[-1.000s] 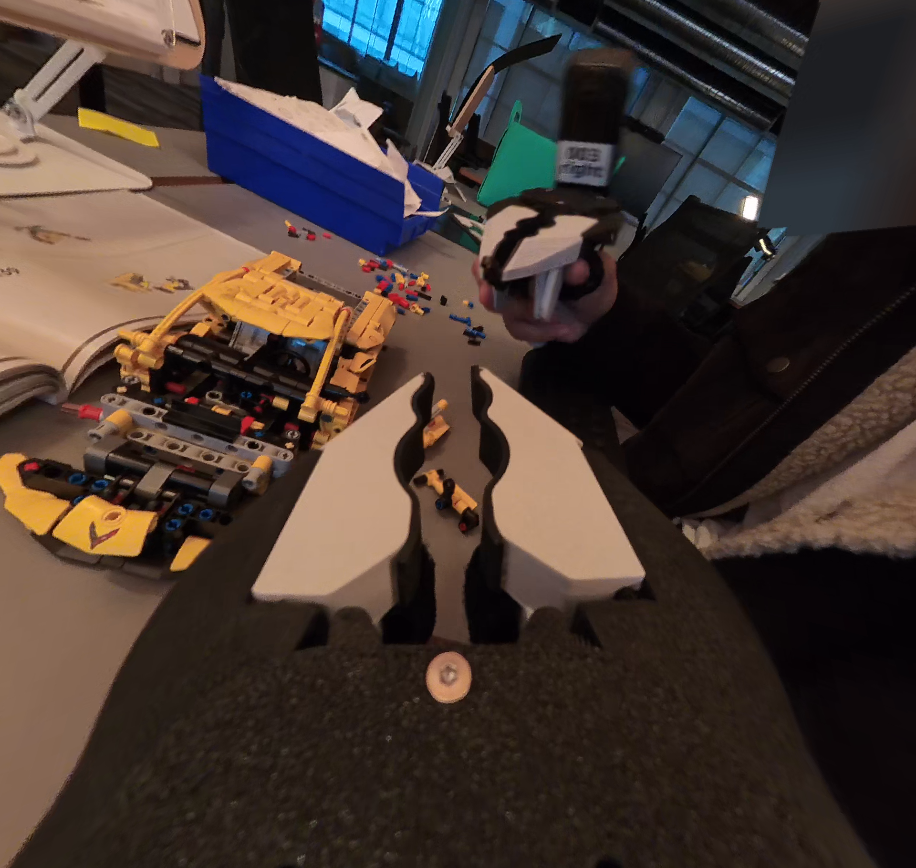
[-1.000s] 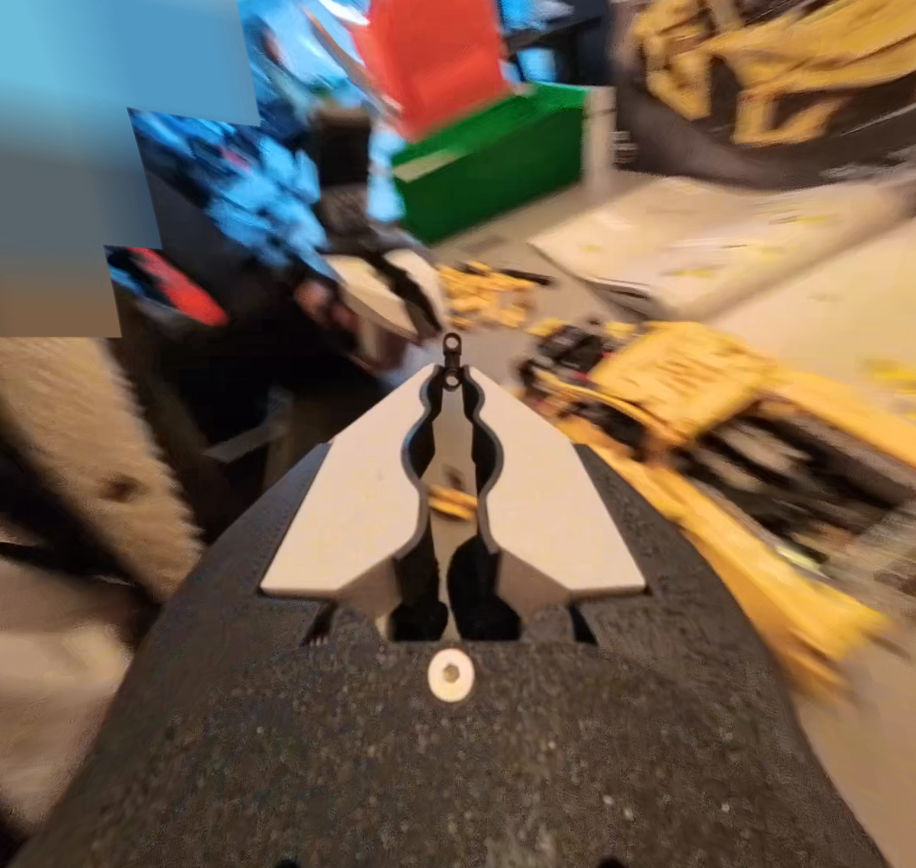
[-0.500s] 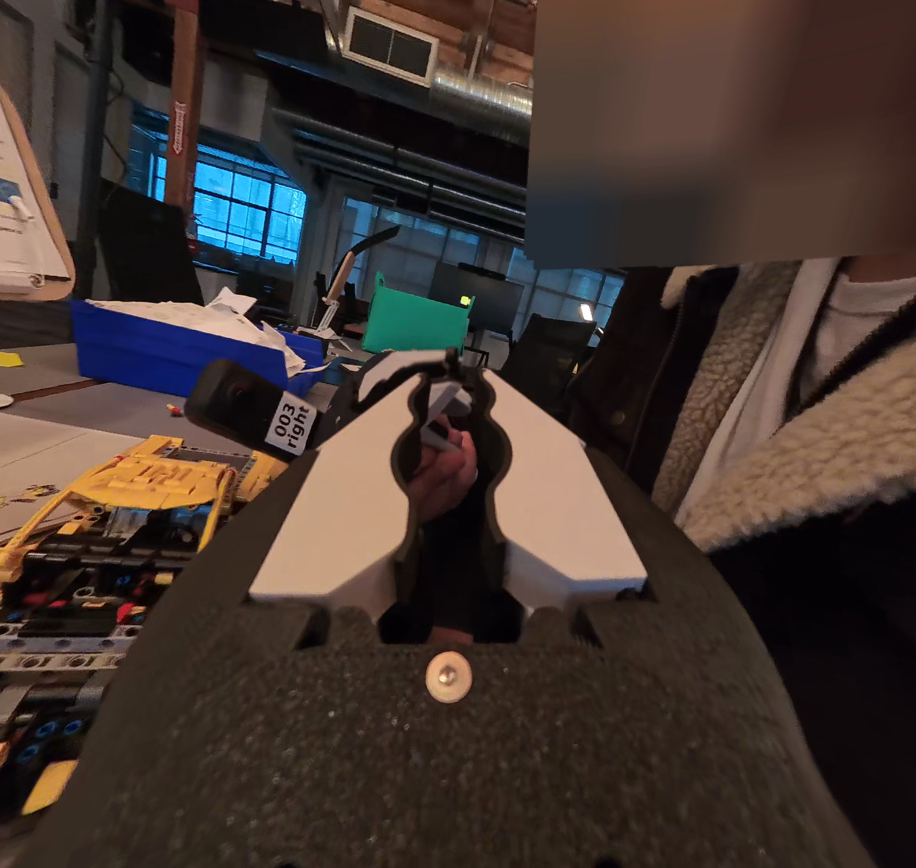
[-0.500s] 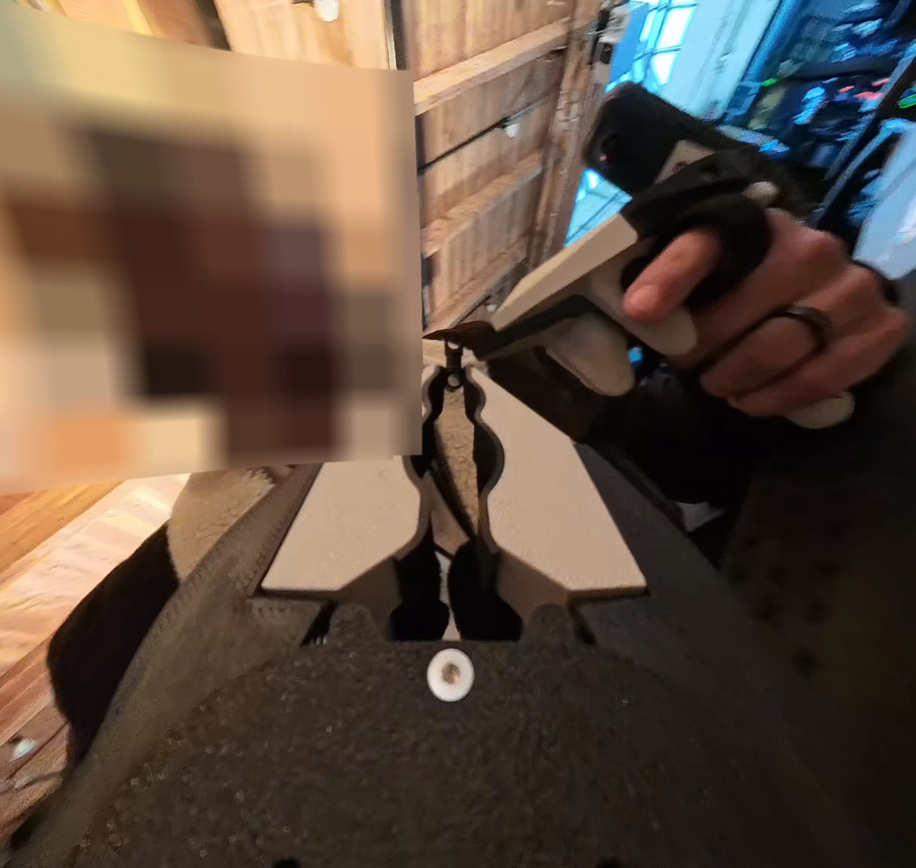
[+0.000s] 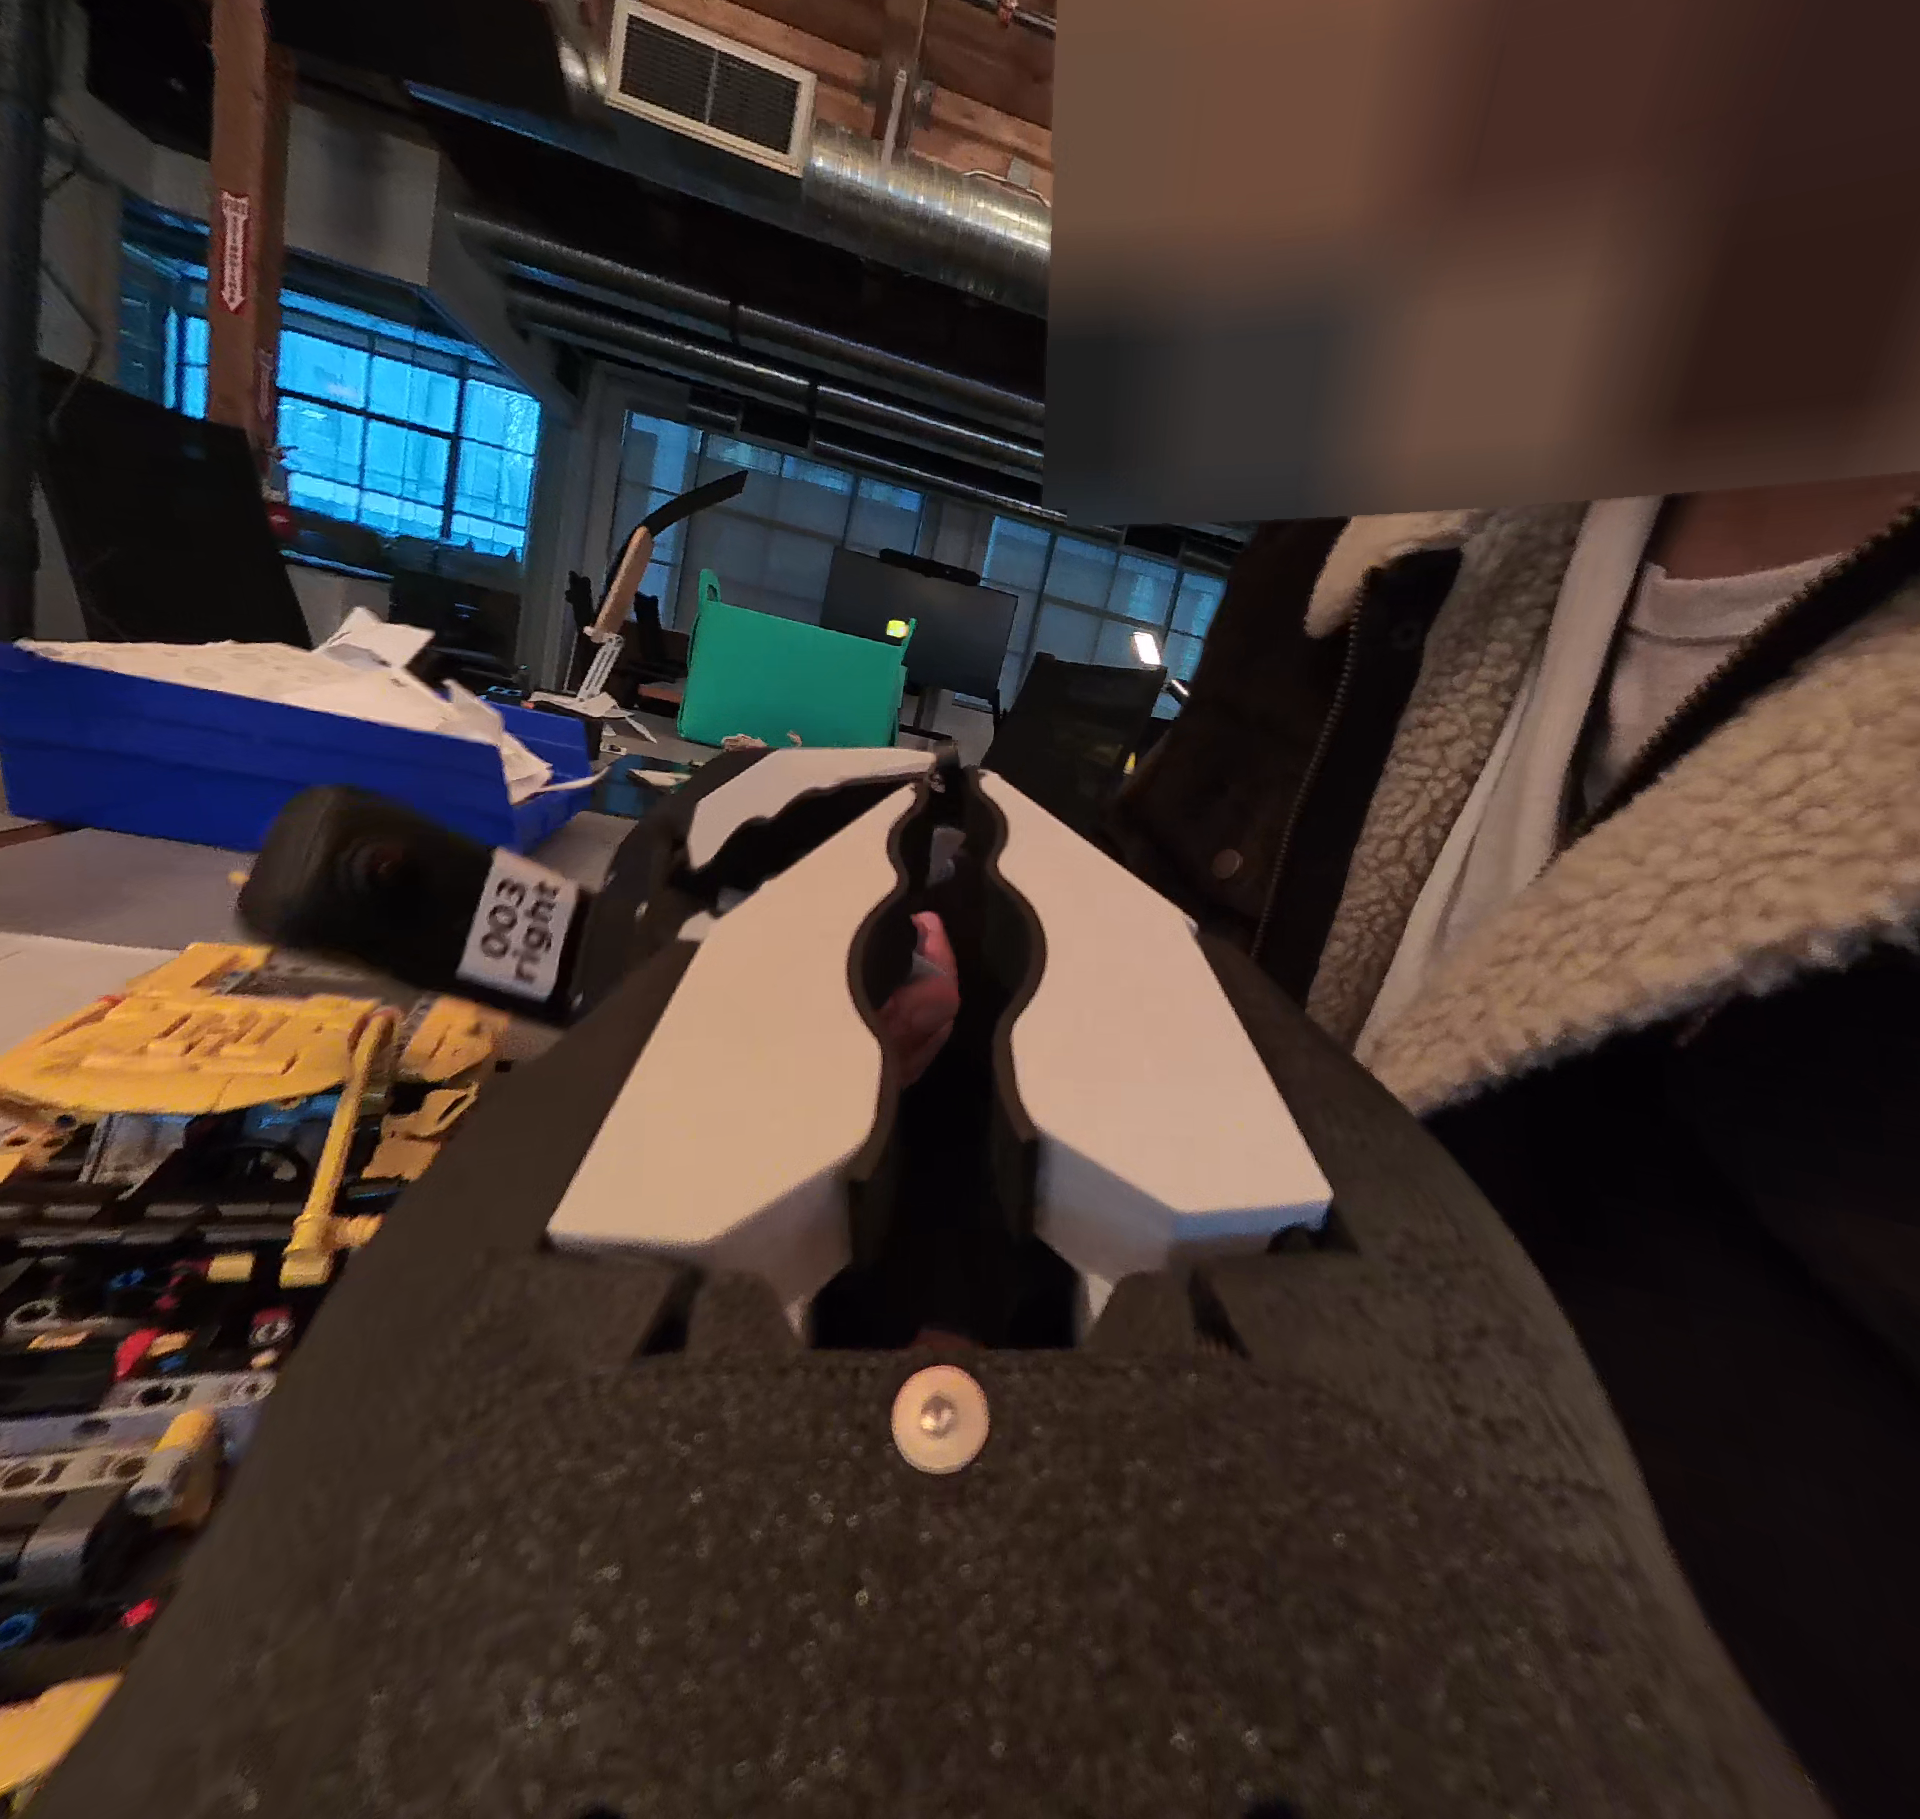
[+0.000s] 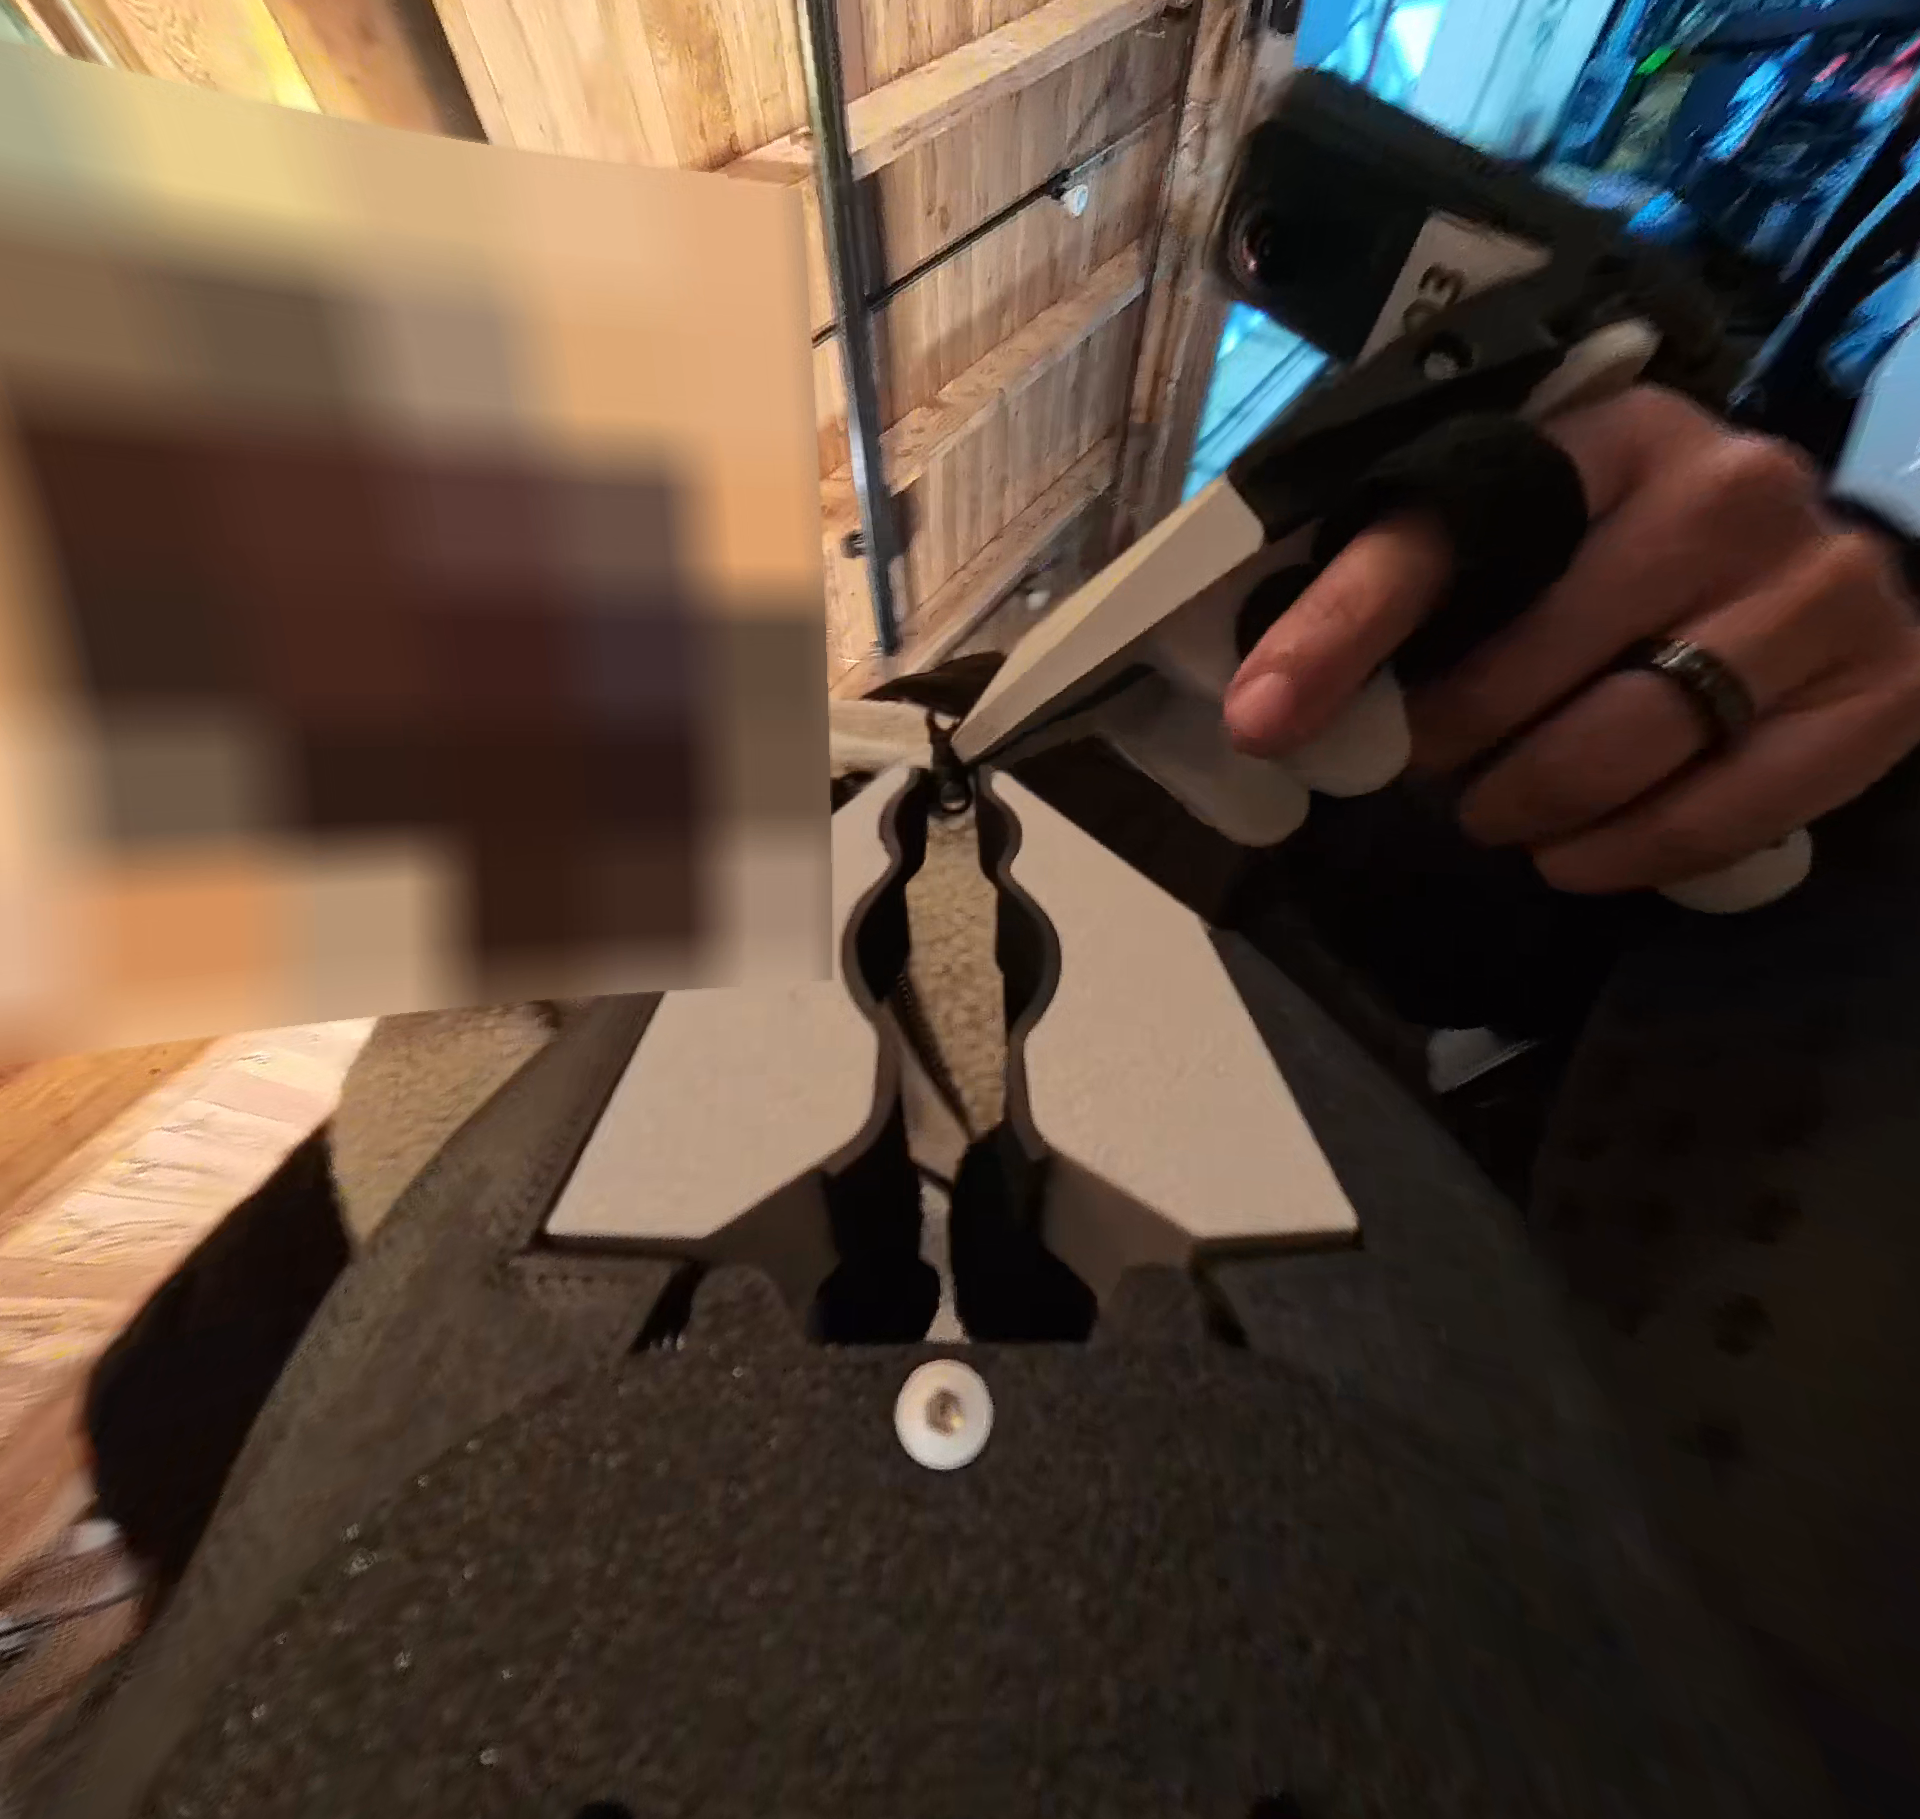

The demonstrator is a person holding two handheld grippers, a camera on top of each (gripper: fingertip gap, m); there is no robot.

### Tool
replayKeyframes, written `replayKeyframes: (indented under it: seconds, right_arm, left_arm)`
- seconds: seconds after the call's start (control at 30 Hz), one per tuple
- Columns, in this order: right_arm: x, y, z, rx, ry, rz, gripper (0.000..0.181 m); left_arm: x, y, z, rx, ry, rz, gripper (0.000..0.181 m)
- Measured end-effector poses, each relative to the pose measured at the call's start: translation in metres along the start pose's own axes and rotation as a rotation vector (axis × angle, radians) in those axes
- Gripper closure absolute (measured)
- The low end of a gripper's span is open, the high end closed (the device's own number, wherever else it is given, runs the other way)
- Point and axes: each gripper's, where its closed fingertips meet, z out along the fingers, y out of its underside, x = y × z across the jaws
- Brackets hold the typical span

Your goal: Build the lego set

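Both tools have come up off the tabletop (image 5: 94, 896) in the last second and now meet in mid-air in front of the person's jacket (image 5: 1621, 896).

- Right gripper (image 6: 948, 801): jaws narrow, pinching a small black piece (image 6: 948, 782) at the very tips. Same piece it carried up.
- Left gripper (image 5: 951, 784): was wide over the table a second ago, now drawn nearly closed. Its tips touch the top end of that piece. Can't tell if it actually clamps or only touches.
- Left hand (image 6: 1621, 647) wraps the trigger.
- Yellow lego car (image 5: 208, 1052): untouched on the tabletop, down near the person's edge. Blue bin (image 5: 239, 761) sits behind it toward the far edge.

My read: a mid-air regrasp or handover to reorient the piece before fitting it. Nothing added to the car yet. Piece is tiny, so a drop during the swap is the risk.
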Motion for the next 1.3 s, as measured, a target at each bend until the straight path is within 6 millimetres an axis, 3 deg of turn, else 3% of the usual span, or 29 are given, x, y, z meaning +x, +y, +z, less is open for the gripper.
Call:
replayKeyframes:
  seconds: [0.03,0.13,0.2,0.27,0.33,0.37,0.43,0.53,0.6,0.9,1.0,1.13,1.3]
  right_arm:
    - [0.003,-0.003,-0.003,0.009,0.058,-0.058,0.167]
    - [0.020,-0.018,-0.017,0.016,0.374,-0.387,0.149]
    - [0.022,-0.038,-0.027,0.046,0.657,-0.788,0.145]
    - [0.027,-0.053,-0.045,-0.031,1.062,-1.234,0.136]
    - [0.012,-0.061,-0.050,-0.006,1.290,-1.541,0.152]
    - [0.014,-0.060,-0.051,-0.051,1.370,-1.625,0.152]
    - [0.028,-0.063,-0.058,-0.132,1.511,-1.662,0.143]
    - [0.035,-0.065,-0.061,-0.184,1.598,-1.728,0.146]
    - [0.032,-0.062,-0.055,-0.193,1.580,-1.776,0.157]
    - [0.034,-0.059,-0.054,-0.202,1.534,-1.722,0.175]
    - [0.025,-0.058,-0.047,-0.089,1.430,-1.659,0.175]
    - [0.017,-0.055,-0.039,0.096,1.144,-1.386,0.175]
    - [0.014,-0.048,-0.030,0.140,0.900,-1.167,0.176]
  left_arm:
    - [-0.006,-0.001,-0.001,0.002,-0.027,-0.016,0.176]
    - [-0.028,-0.004,-0.010,0.028,-0.115,-0.111,0.176]
    - [-0.046,-0.002,-0.017,0.038,-0.190,-0.180,0.176]
    - [-0.063,0.002,-0.023,0.038,-0.273,-0.230,0.176]
    - [-0.077,0.005,-0.030,0.053,-0.342,-0.293,0.176]
    - [-0.082,0.005,-0.033,0.076,-0.357,-0.337,0.176]
    - [-0.086,0.002,-0.037,0.137,-0.357,-0.421,0.176]
    - [-0.086,0.004,-0.036,0.160,-0.334,-0.489,0.177]
    - [-0.083,0.005,-0.033,0.147,-0.321,-0.484,0.177]
    - [-0.078,0.015,-0.025,0.073,-0.310,-0.446,0.177]
    - [-0.071,0.008,-0.021,0.094,-0.277,-0.394,0.176]
    - [-0.058,-0.001,-0.014,0.111,-0.239,-0.278,0.166]
    - [-0.055,-0.006,-0.014,0.124,-0.242,-0.231,0.167]
